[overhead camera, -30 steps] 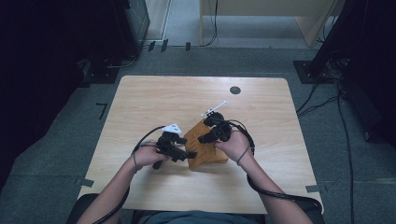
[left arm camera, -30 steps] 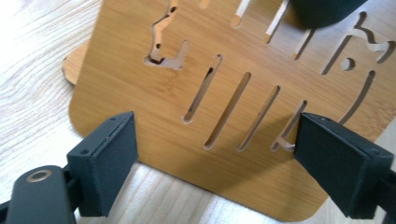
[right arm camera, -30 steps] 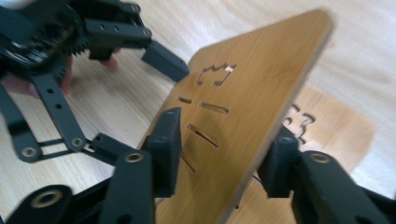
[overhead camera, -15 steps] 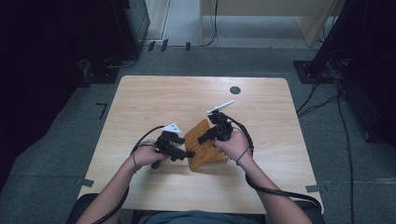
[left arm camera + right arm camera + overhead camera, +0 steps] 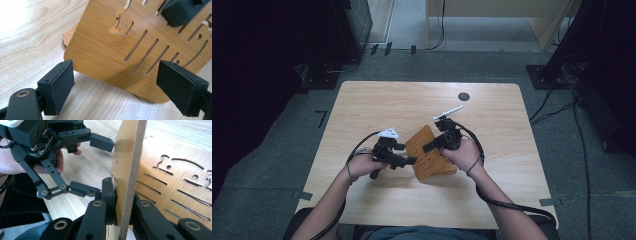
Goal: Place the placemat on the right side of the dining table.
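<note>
While your right gripper (image 5: pixel 117 202) has just been closing, its pads now clamp the edge of the raised wooden panel (image 5: pixel 127 170), a slotted bamboo board that a second ago lay lower against its flat base board (image 5: pixel 439 167). You now hold that panel tilted up on edge near the middle of the surface (image 5: pixel 377 105), toward your side, with the base flat beneath it. Your left gripper (image 5: pixel 115 82) stands wide, jaws to either side of the panel's lower corner, not pressing it. Compared with the earlier frame, both hands sit in much the same spot; the right gripper's grip and the panel's steeper tilt are what changed.
</note>
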The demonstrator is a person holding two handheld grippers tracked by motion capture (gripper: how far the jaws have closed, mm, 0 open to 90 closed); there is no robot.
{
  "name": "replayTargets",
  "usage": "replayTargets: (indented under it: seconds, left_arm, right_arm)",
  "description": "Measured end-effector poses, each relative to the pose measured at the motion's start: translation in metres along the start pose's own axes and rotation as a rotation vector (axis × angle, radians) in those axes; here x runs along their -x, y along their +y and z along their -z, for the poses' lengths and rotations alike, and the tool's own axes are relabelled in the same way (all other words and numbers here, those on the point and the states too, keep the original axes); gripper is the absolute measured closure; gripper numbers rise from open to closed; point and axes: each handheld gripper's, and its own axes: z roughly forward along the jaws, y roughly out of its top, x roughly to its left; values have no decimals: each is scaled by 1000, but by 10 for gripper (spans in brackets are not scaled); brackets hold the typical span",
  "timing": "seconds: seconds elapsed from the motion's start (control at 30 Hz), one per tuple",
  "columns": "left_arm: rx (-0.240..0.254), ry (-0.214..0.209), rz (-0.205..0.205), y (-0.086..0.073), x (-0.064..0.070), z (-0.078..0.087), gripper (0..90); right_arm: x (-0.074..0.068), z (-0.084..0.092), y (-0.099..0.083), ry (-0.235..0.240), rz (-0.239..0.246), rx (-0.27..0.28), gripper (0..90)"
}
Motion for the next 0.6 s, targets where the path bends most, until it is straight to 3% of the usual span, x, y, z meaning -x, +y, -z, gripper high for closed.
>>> replayTargets:
  seconds: [0.17, 0.43, 0.6]
  left_arm:
    - [9, 11, 5, 1, -2, 4, 138]
    - [3, 23, -1, 0, -4, 5, 137]
    - [-10, 26, -6, -1, -3, 1, 138]
  right_arm:
    - [3, 9, 1, -6, -18, 23, 873]
    - [0, 22, 3, -5, -11, 51, 876]
    - [-4, 31, 4, -29, 7, 77, 876]
